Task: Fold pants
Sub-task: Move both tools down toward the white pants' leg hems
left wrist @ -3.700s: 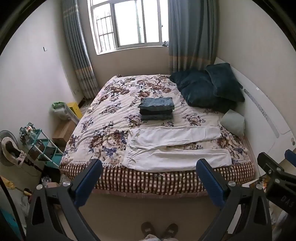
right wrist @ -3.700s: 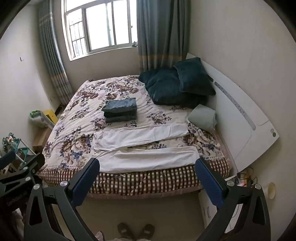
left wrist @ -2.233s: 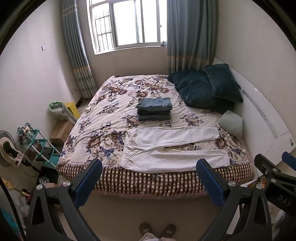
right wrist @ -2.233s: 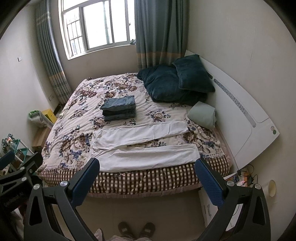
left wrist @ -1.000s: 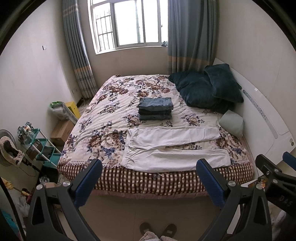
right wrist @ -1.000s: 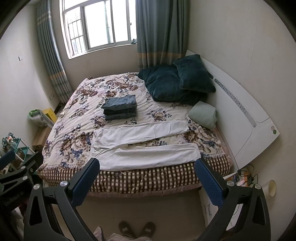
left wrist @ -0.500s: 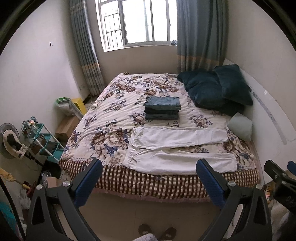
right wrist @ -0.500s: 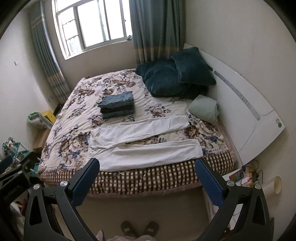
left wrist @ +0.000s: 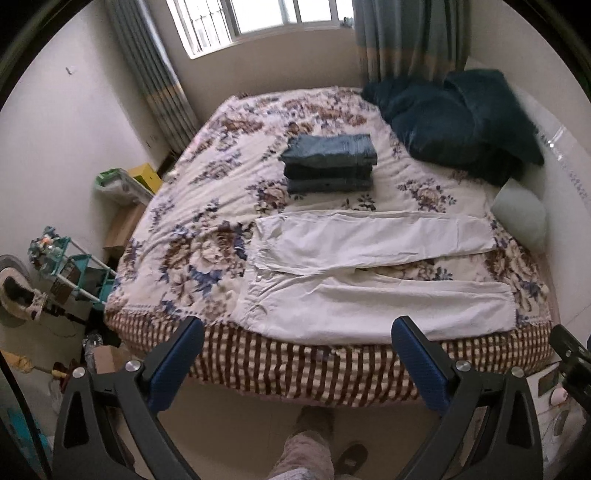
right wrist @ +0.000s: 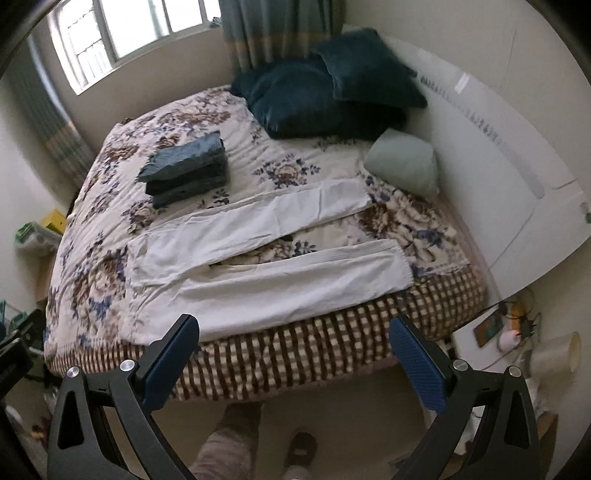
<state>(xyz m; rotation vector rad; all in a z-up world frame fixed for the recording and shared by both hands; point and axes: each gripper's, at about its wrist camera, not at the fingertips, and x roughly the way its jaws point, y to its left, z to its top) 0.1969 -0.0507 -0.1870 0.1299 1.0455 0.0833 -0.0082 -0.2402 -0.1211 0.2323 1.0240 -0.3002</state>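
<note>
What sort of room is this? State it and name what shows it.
A bedroom in a home, most likely. A bed with a floral quilt fills it, dark teal pillows lie against a white headboard, and white pants are spread flat beside a stack of folded jeans.

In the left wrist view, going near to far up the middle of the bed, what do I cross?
Checked bed skirt → near leg of the white pants → far leg → stack of folded jeans → window.
</note>
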